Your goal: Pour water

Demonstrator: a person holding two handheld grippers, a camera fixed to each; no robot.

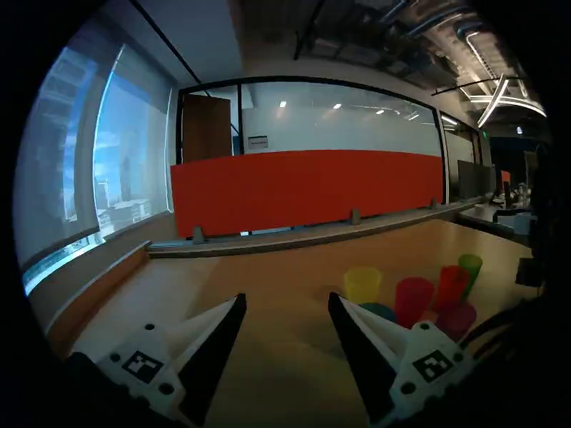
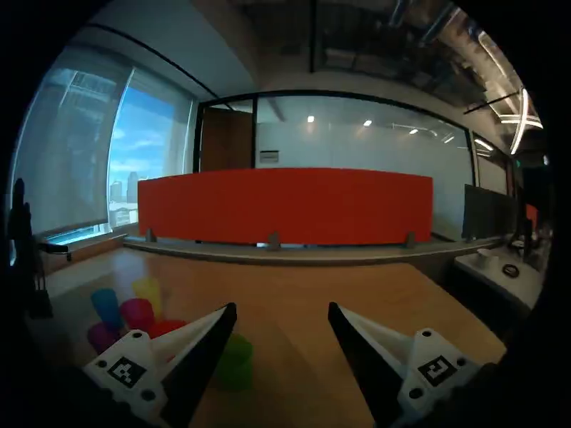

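The left gripper (image 1: 285, 308) hangs released over the wooden counter (image 1: 285, 271), its two fingers spread wide with nothing between them. Coloured cups stand together on the counter ahead and to its right. A yellow cup (image 1: 362, 283) is nearest the gap, a pink cup (image 1: 414, 299) is just beside it, and a green cup (image 1: 470, 269) is farthest right. The right finger hides the lower parts of the nearest cups, and I cannot tell whether it touches any of them.

The right gripper (image 2: 282, 310) is likewise released, its fingers apart and empty above bare wood. In the right gripper view the green cup (image 2: 234, 360) stands just beside the left finger, partly hidden behind it. The other cups sit farther left, among them a blue cup (image 2: 107, 307) with a purple cup (image 2: 103, 334) in front of it.

Ahead of both grippers an orange divider (image 2: 285, 207) runs along the counter's far edge. A window (image 1: 121, 164) lies off to the left.
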